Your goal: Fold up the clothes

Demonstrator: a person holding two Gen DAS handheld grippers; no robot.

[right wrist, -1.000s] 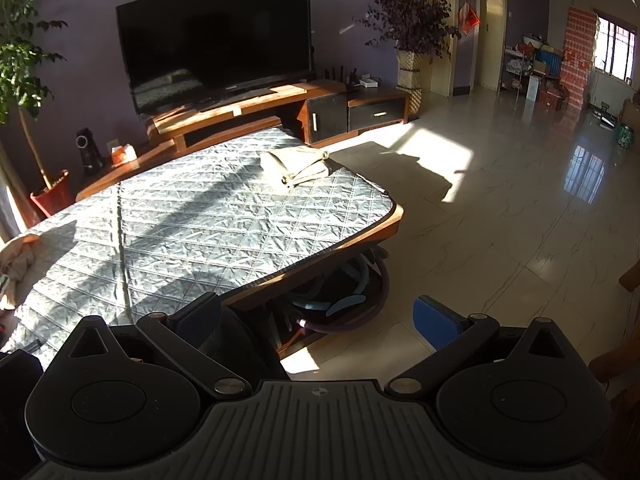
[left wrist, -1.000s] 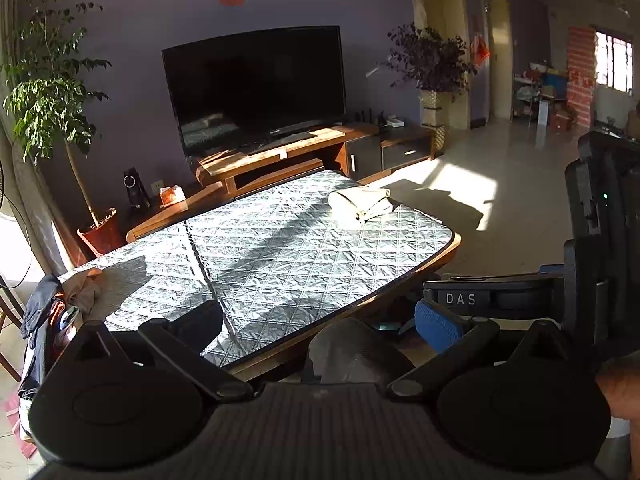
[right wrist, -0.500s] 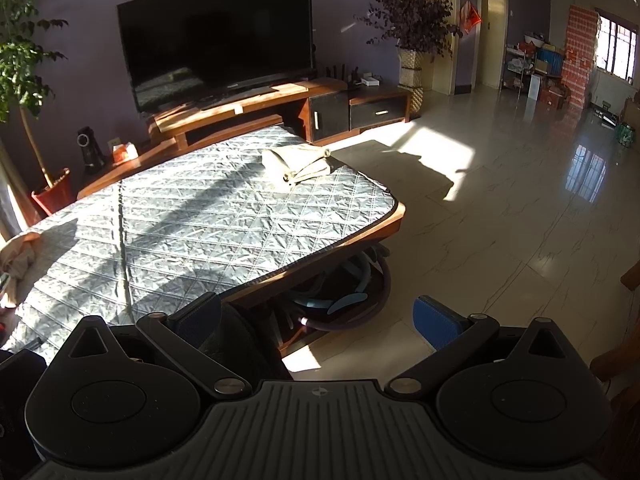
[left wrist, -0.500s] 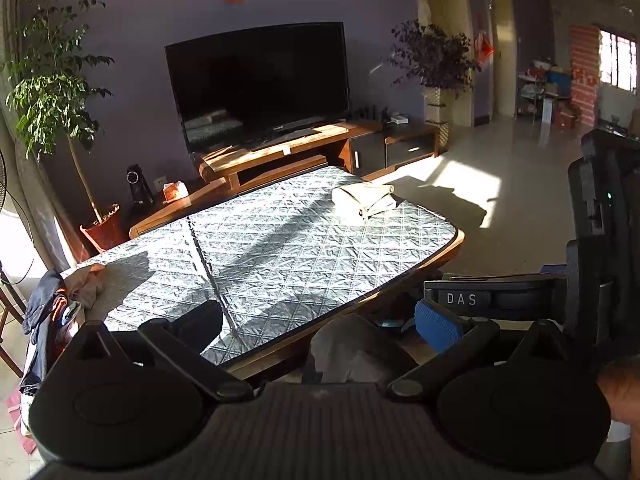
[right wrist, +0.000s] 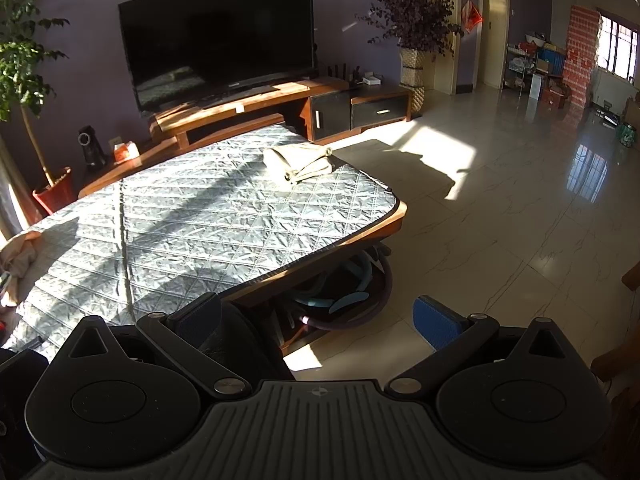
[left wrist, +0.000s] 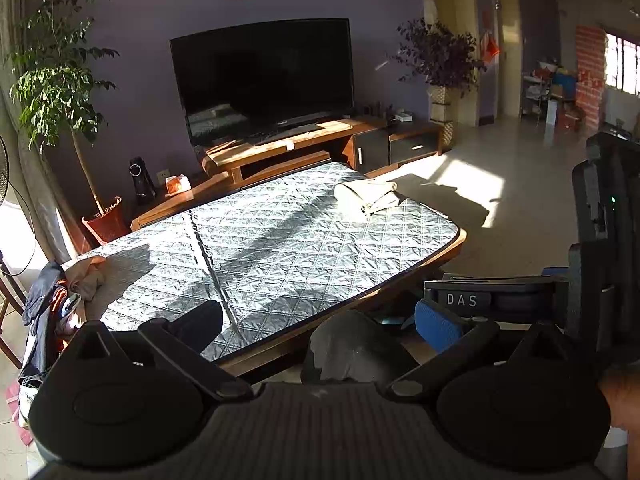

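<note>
A folded beige garment (left wrist: 366, 197) (right wrist: 299, 163) lies at the far right corner of the grey quilted table (left wrist: 260, 248) (right wrist: 200, 224). At the table's left end a heap of unfolded clothes (left wrist: 80, 280) (right wrist: 16, 258) hangs over the edge. My left gripper (left wrist: 320, 324) is open, held back from the table's near edge with nothing between its fingers. My right gripper (right wrist: 320, 318) is open too, over the near right edge of the table and the floor. The right gripper's body (left wrist: 600, 240) shows at the right of the left wrist view.
A TV (left wrist: 264, 80) on a wooden stand (left wrist: 304, 140) is behind the table. Potted plants stand at the left (left wrist: 60, 92) and right (left wrist: 440, 60). Hoops and tubing (right wrist: 348, 284) lie under the table. Tiled floor (right wrist: 520, 220) spreads to the right.
Both views have shifted only slightly; the scene sits a little lower and more to the right in the left wrist view. Nothing was grasped or released.
</note>
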